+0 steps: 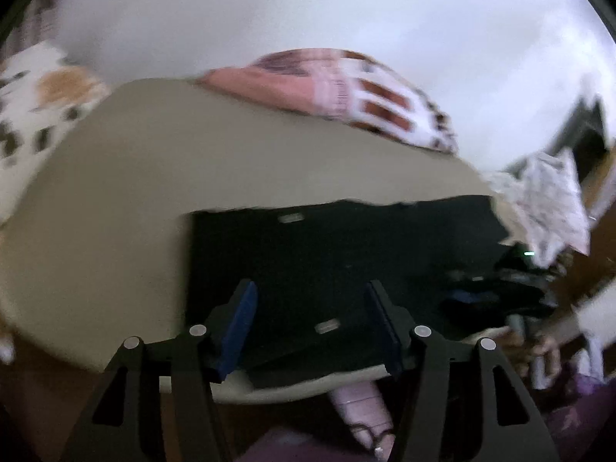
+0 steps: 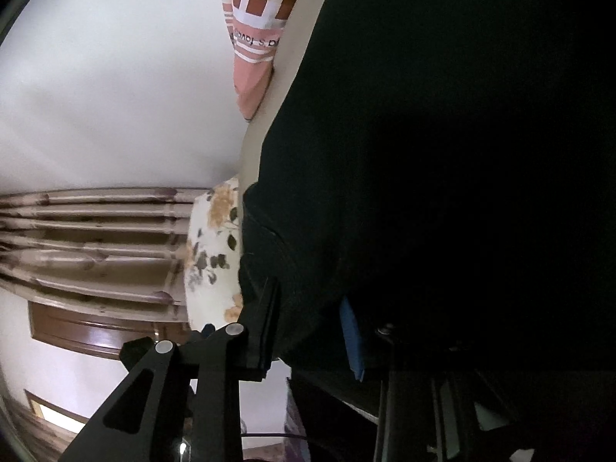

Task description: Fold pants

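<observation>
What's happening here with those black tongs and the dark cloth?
A person is folding black pants on a beige table with a handheld gripper in each hand. The left gripper hovers open above the folded pants, nothing between its fingers. The right gripper has a bunched edge of the pants between its fingers.

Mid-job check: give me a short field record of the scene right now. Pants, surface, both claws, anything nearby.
pants: black pants, lying flat in a folded rectangle
surface: beige table
left claw: left claw open, raised over the pants' near edge, nothing between its pads
right claw: right claw at the pants' edge, black fabric between its fingers; grip unclear
nearby: pink patterned cloth at the table's far edge; floral cloth at far left
view quality: left wrist view blurred; right wrist view mostly dark fabric
</observation>
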A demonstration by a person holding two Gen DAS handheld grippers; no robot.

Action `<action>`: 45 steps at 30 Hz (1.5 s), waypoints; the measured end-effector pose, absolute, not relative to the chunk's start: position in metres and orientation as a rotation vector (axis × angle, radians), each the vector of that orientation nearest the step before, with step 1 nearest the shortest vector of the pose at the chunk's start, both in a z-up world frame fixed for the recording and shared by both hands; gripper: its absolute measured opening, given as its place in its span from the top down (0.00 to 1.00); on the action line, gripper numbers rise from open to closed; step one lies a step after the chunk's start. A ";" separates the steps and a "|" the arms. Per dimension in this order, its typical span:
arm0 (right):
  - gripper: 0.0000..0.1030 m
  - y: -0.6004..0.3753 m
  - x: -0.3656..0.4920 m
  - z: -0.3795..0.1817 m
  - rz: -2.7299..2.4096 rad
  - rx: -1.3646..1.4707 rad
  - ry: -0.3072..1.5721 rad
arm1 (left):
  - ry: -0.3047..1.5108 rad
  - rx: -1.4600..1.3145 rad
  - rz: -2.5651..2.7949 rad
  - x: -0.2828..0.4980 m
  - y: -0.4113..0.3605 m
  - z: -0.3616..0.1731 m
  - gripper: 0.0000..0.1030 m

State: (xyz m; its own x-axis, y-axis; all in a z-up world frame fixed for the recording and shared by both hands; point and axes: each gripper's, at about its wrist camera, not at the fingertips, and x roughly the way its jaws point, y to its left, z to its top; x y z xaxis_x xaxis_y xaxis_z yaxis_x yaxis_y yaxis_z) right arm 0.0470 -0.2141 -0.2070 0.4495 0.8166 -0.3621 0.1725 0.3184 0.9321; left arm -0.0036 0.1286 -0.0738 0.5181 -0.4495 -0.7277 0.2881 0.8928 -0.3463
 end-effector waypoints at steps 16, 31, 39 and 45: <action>0.61 -0.376 0.034 -0.212 0.283 1.433 0.683 | 1.113 -0.213 -0.733 0.029 0.009 -0.148 0.41; 0.57 -0.524 0.056 -0.196 0.044 1.368 0.529 | 1.147 -0.227 -0.686 0.027 0.016 -0.164 0.41; 0.95 -0.547 0.050 -0.202 -0.084 1.237 0.706 | 1.142 -0.186 -0.669 0.027 0.015 -0.162 0.41; 0.95 -0.544 -0.039 -0.166 -0.103 1.201 0.654 | 1.142 -0.156 -0.653 0.026 0.023 -0.159 0.41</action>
